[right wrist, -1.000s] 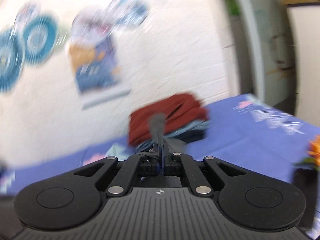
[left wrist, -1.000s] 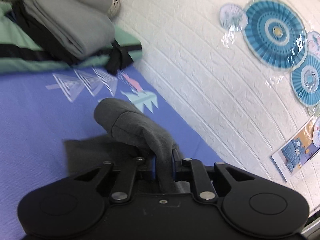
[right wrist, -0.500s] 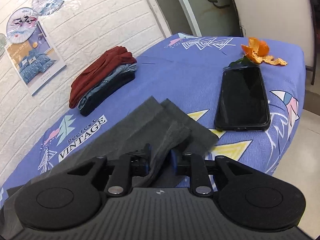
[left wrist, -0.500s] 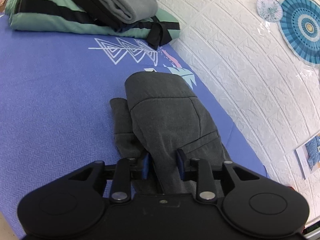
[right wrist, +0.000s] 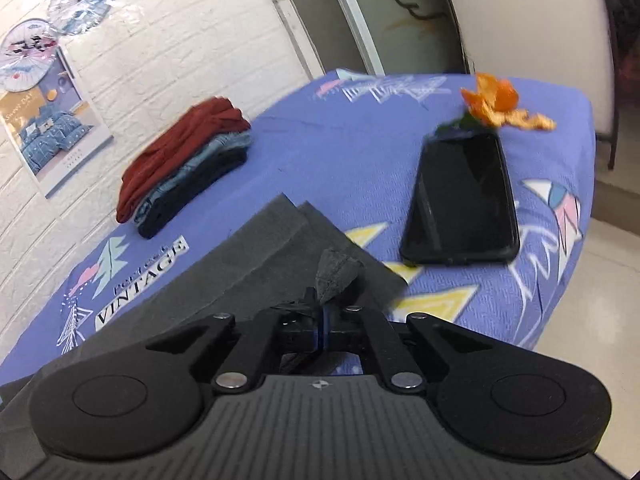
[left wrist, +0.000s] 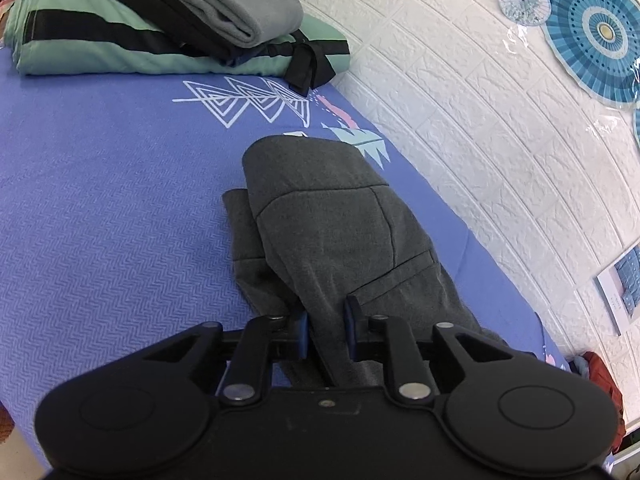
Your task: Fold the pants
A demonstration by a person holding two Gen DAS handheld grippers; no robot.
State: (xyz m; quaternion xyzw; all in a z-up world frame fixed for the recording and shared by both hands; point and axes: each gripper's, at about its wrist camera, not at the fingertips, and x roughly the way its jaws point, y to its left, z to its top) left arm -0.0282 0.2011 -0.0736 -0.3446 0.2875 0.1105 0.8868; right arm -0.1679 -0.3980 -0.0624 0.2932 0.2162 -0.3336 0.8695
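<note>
Dark grey pants (left wrist: 332,220) lie on the blue table cloth (left wrist: 100,208), the waist end folded over itself. My left gripper (left wrist: 326,320) sits low over them with its jaws parted around a ridge of the grey cloth. In the right wrist view the leg ends of the pants (right wrist: 256,256) lie flat in two layers. My right gripper (right wrist: 323,320) is shut on a small pinch of their hem (right wrist: 334,272) and holds it just above the flat cloth.
A stack of folded green, black and grey clothes (left wrist: 160,20) sits at the far end by the white brick wall (left wrist: 460,80). A red and blue folded pile (right wrist: 184,164), a black phone (right wrist: 464,196) and orange peel (right wrist: 496,104) lie near the table's edge.
Both grippers came down with the pants onto the table. The left jaws opened around the cloth. The right jaws opened at half a second ago, then shut again on the hem.
</note>
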